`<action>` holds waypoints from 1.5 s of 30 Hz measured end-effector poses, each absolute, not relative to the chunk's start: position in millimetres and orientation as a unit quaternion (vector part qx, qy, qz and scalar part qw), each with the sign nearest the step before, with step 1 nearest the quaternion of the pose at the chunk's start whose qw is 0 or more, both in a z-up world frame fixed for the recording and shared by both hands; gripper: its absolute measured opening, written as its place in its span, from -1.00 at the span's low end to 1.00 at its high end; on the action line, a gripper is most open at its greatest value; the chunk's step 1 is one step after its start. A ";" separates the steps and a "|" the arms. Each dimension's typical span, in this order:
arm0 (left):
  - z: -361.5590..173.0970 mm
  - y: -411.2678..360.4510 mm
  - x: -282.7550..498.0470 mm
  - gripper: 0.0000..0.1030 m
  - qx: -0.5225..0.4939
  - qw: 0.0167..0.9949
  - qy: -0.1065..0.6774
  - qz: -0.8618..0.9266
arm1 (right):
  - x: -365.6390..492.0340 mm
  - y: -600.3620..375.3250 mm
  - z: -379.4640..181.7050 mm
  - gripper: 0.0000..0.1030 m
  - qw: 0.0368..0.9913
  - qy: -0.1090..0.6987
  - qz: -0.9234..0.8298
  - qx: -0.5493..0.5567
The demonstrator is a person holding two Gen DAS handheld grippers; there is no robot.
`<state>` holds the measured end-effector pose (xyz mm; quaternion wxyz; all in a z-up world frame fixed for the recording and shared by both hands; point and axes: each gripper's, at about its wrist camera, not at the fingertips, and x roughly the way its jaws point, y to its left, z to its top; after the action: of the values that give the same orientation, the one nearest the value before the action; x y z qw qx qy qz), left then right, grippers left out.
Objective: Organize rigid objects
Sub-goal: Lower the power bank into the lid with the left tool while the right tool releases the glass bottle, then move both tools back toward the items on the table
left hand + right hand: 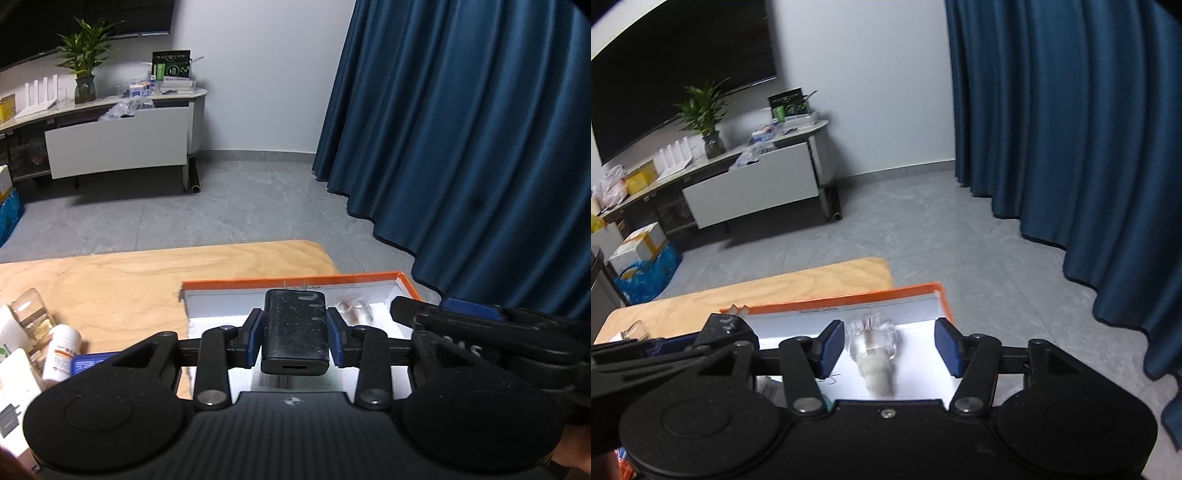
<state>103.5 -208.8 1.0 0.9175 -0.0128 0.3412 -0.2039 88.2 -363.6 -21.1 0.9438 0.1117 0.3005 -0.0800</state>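
The box (369,277) has a bright orange rim and a white inside, and it rests on a pale wooden table (129,280) with a wavy grain. The charger (295,332) is black with faint pale scuffs, held between dark blue pads (255,341). The curtain (461,129) is deep blue and the floor (221,210) is mottled grey.

The place looks like a living room or a small office lounge. A large dark screen (683,74) hangs on a white wall above a long low cabinet (122,144) that carries a potted plant (85,70), small boxes and loose clutter. Heavy blue curtains (480,147) fall to a grey tiled floor (923,229), cartons (639,247) stand on it by the cabinet, and a light wooden table (129,277) stands in the foreground.
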 end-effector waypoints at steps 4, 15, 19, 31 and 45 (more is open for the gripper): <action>1.6 -214.8 108.8 -0.28 -0.013 0.915 0.344 -0.209 | 81.3 -367.5 -18.8 0.31 0.943 0.301 -0.085 0.118; 9.2 -211.0 104.7 -0.18 -0.022 0.908 0.345 -0.237 | 64.1 -369.8 -12.5 0.31 0.943 0.297 -0.094 0.119; 18.4 -209.0 94.7 -0.07 -0.003 0.912 0.345 -0.224 | 52.2 -362.0 -8.6 0.31 0.944 0.295 -0.089 0.119; 32.8 -169.2 50.4 0.28 0.016 0.925 0.332 -0.183 | 13.8 -323.7 -3.6 0.47 0.945 0.298 -0.063 0.121; 34.5 -115.2 24.8 0.38 -0.006 0.936 0.322 -0.143 | 1.7 -258.6 -1.2 0.51 0.947 0.306 -0.013 0.096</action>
<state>24.8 -115.2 34.5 0.9360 -0.0059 0.3218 -0.1427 1.7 -258.6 -1.2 0.9472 0.0961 0.3057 -0.0126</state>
